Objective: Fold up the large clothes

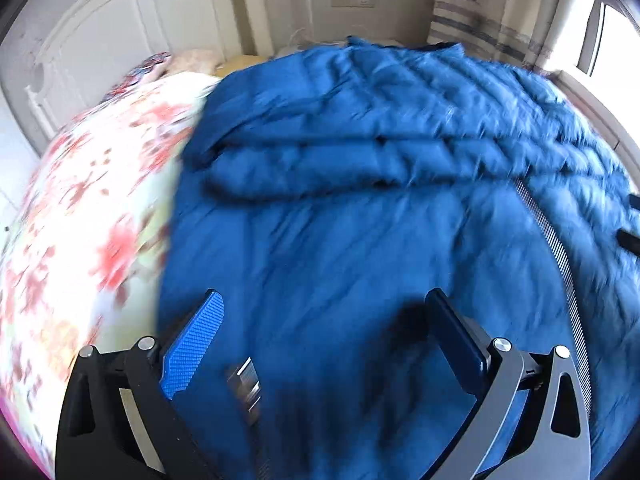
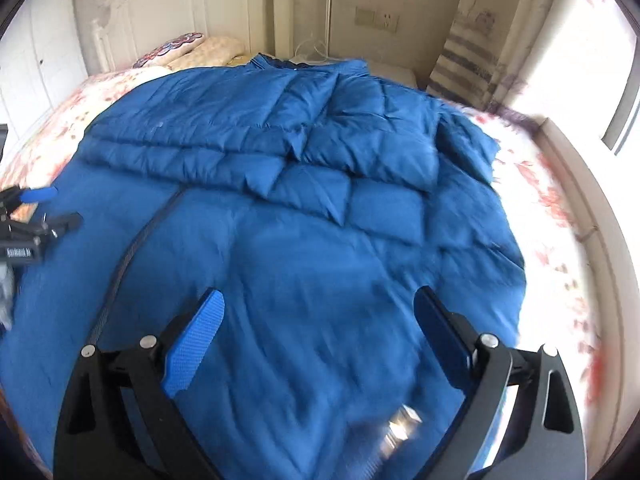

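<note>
A large blue quilted down jacket [image 1: 360,208] lies spread over the bed, its sleeves folded across the body; it also fills the right wrist view [image 2: 304,208]. Its zipper [image 1: 560,256] runs down the front and shows in the right wrist view [image 2: 132,248]. My left gripper [image 1: 324,300] is open and empty, just above the jacket's lower left part. My right gripper [image 2: 316,300] is open and empty, just above the lower right part. The left gripper [image 2: 52,208] also shows at the left edge of the right wrist view. Both views are motion-blurred.
A floral bedsheet [image 1: 80,220] covers the bed around the jacket, and shows on the right [image 2: 560,216]. A white headboard [image 2: 168,8] and pillows [image 2: 208,50] are at the far end. A wall socket [image 2: 378,18], curtain [image 2: 472,52] and window [image 2: 624,92] lie beyond.
</note>
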The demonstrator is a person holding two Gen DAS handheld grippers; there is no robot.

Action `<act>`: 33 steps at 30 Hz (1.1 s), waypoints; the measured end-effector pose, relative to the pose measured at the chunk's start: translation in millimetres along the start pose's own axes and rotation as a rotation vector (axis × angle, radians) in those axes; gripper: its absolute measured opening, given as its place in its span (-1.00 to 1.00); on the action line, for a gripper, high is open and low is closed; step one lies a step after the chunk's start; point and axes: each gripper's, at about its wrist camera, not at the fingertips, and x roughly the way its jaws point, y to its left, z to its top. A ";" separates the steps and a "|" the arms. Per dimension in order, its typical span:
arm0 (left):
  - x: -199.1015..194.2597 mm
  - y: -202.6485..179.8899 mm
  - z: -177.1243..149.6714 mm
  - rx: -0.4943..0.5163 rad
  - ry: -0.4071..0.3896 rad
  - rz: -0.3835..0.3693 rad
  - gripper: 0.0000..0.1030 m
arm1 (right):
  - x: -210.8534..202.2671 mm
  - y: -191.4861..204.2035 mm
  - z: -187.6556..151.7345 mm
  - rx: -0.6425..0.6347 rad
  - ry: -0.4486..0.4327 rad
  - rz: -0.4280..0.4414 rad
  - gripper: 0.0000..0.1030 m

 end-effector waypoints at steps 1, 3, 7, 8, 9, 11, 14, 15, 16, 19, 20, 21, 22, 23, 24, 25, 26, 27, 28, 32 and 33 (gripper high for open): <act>1.1 6.7 -9.8 -0.017 0.006 -0.011 0.91 | 1.4 -3.1 -9.9 -0.011 0.022 -0.006 0.86; -3.8 14.8 -18.0 -0.058 -0.007 -0.059 0.91 | 12.4 -8.8 -26.5 -0.008 0.061 0.021 0.91; -26.5 14.0 -28.0 -0.063 -0.042 -0.002 0.91 | -8.0 -7.5 -32.0 0.024 0.024 -0.003 0.88; -38.4 10.0 -35.8 -0.049 -0.064 -0.008 0.91 | -21.0 -1.7 -35.2 0.016 -0.009 0.014 0.88; -45.7 5.5 -40.8 -0.033 -0.077 -0.003 0.91 | -34.0 5.6 -40.3 0.003 -0.039 0.036 0.88; -62.3 -13.7 -59.8 0.043 -0.105 0.012 0.91 | -51.0 19.9 -52.2 -0.027 -0.074 0.066 0.90; -54.6 -41.9 -77.7 0.144 -0.080 0.042 0.91 | -54.6 48.9 -73.3 -0.123 -0.053 0.117 0.90; -52.5 -45.5 -82.7 0.150 -0.109 0.068 0.91 | -47.9 56.9 -80.1 -0.158 -0.027 0.105 0.91; -53.6 -45.0 -83.5 0.148 -0.115 0.068 0.91 | -37.1 63.1 -87.7 -0.178 -0.016 0.077 0.95; -49.1 -35.9 -78.8 0.109 -0.085 0.013 0.91 | -39.9 56.5 -86.6 -0.131 -0.020 0.089 0.95; -46.5 -33.2 -76.7 0.091 -0.075 -0.011 0.91 | -40.6 54.5 -86.9 -0.120 -0.016 0.082 0.95; -44.2 -31.1 -77.2 0.069 -0.065 -0.034 0.91 | -44.7 54.9 -88.6 -0.110 -0.012 0.067 0.94; -43.8 -29.4 -77.4 0.058 -0.065 -0.038 0.91 | -50.7 56.4 -89.8 -0.103 -0.016 0.060 0.94; -43.5 -30.1 -78.0 0.057 -0.069 -0.031 0.91 | -58.5 60.7 -92.4 -0.111 -0.039 0.085 0.94; -44.2 -31.5 -79.2 0.061 -0.074 -0.021 0.91 | -67.1 67.4 -96.1 -0.128 -0.068 0.128 0.94; -45.2 -34.5 -80.4 0.073 -0.081 -0.004 0.91 | -69.5 74.2 -103.2 -0.147 -0.076 0.153 0.94; -46.0 -37.5 -81.1 0.083 -0.090 0.012 0.91 | -66.2 79.7 -109.2 -0.173 -0.060 0.155 0.94; -48.4 -41.1 -82.2 0.089 -0.095 0.022 0.91 | -60.7 85.5 -115.4 -0.201 -0.042 0.135 0.95; -48.6 -41.6 -81.7 0.095 -0.099 0.030 0.91 | -57.5 85.7 -120.1 -0.209 -0.062 0.131 0.96; -49.5 -38.7 -81.2 0.095 -0.105 0.035 0.91 | -57.3 80.1 -121.1 -0.173 -0.059 0.162 0.95; -49.3 -38.3 -80.9 0.095 -0.104 0.034 0.91 | -59.0 80.8 -120.8 -0.176 -0.051 0.147 0.95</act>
